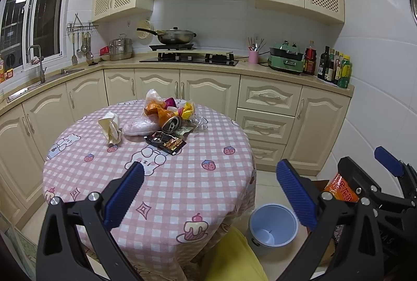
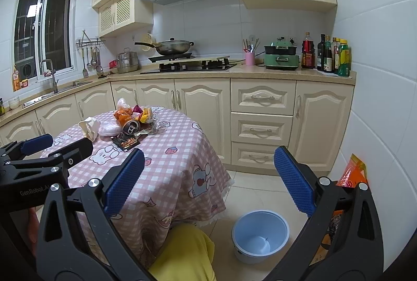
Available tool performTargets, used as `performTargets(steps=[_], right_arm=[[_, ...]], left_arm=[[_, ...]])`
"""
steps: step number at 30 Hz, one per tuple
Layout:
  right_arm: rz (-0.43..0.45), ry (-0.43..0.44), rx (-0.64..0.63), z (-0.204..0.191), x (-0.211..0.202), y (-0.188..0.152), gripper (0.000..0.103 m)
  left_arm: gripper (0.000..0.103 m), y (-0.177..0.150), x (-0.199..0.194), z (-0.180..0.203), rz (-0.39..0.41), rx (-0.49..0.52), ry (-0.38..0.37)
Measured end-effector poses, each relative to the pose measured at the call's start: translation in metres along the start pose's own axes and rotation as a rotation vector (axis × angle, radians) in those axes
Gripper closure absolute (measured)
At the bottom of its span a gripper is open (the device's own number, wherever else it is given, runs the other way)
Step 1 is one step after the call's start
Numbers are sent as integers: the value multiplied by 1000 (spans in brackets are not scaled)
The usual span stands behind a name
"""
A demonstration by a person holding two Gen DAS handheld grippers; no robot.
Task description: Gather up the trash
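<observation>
A pile of trash lies at the far side of the round table (image 1: pixel 156 192): a crumpled white paper (image 1: pixel 110 128), a pink wrapped packet (image 1: pixel 139 126), a crushed can (image 1: pixel 171 124), a dark snack wrapper (image 1: pixel 166 142) and orange and yellow wrappers (image 1: pixel 166 107). The pile also shows in the right wrist view (image 2: pixel 127 124). A light blue bin (image 1: pixel 273 227) stands open and empty on the floor right of the table, also in the right wrist view (image 2: pixel 260 236). My left gripper (image 1: pixel 208 192) is open and empty above the table's near edge. My right gripper (image 2: pixel 208 179) is open and empty, right of the table above the floor.
Cream cabinets and a counter wrap the far walls, with a stove and wok (image 1: pixel 174 36), a sink (image 1: pixel 39 80), a green appliance (image 1: pixel 286 59) and bottles (image 1: pixel 333 67). An orange bag (image 2: pixel 351 174) leans by the right wall. A yellow-clad knee (image 2: pixel 185 252) is below the table edge.
</observation>
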State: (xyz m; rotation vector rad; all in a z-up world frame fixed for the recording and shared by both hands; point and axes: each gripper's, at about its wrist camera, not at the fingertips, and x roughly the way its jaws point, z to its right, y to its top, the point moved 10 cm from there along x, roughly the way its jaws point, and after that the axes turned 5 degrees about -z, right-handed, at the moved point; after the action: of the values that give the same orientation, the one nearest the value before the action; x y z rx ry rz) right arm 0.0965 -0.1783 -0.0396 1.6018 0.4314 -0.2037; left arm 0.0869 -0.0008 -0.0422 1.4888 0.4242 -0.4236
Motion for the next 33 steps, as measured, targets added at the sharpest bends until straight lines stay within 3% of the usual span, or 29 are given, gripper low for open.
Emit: performTargets(steps=[33], right_arm=[[-53, 27, 35, 0, 9, -8, 6]], left_arm=[[4, -1, -1, -2, -7, -11, -2]])
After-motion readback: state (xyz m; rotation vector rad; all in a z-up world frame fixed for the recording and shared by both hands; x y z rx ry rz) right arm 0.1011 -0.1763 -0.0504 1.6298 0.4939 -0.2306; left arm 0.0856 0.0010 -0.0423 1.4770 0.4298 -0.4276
